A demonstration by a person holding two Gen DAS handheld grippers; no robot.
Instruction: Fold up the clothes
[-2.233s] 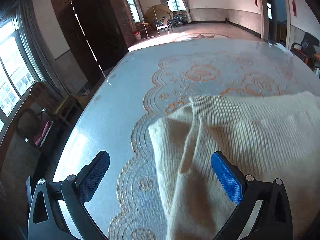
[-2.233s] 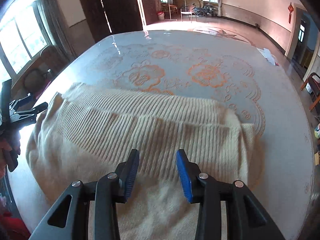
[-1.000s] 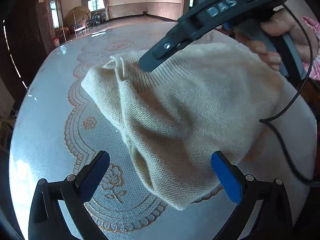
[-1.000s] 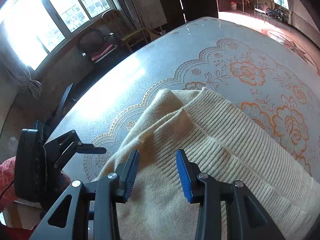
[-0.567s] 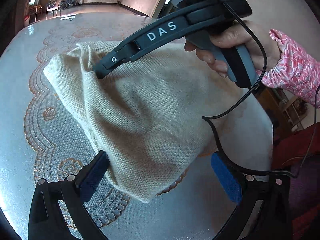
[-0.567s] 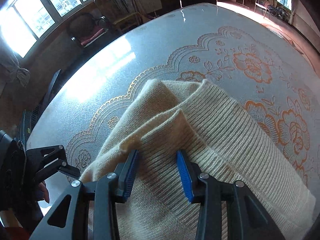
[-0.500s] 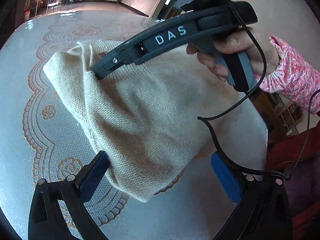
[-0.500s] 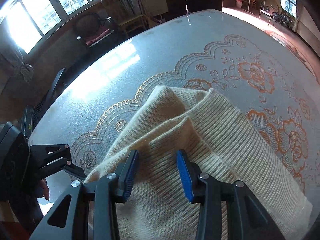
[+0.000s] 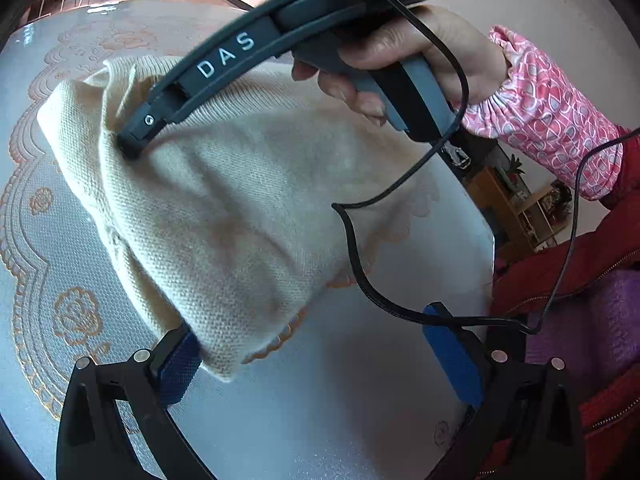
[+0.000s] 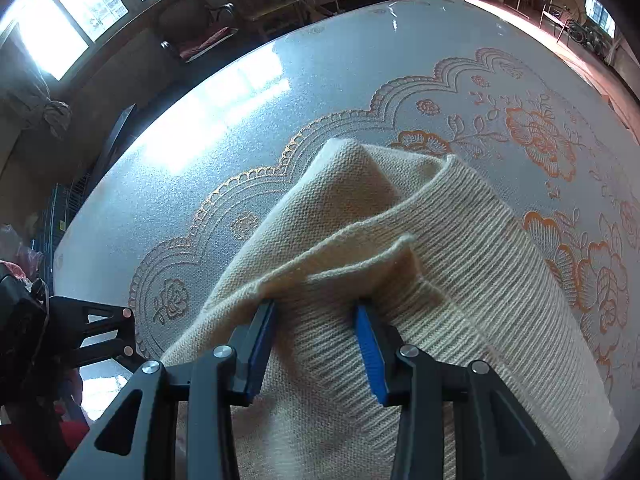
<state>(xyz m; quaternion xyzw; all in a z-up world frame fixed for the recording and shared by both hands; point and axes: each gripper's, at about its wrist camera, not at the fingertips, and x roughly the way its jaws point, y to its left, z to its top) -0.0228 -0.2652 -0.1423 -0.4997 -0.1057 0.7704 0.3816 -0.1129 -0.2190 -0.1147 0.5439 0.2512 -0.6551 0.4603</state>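
Cream sweater (image 10: 400, 280) lies bunched on the table (image 10: 260, 92). Right tongs (image 10: 316, 344) pinch a ribbed fold between the pads, likely to carry it over. Left tongs (image 9: 316, 356) spread wide, sweater corner just ahead, nothing gripped.

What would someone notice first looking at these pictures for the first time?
A cream knit sweater lies bunched in the middle of a table covered with an orange floral cloth. The right gripper presses down on its ribbed band with fabric between the blue pads, held by a hand in a pink patterned sleeve. The left gripper stands wide open at the sweater's near corner.
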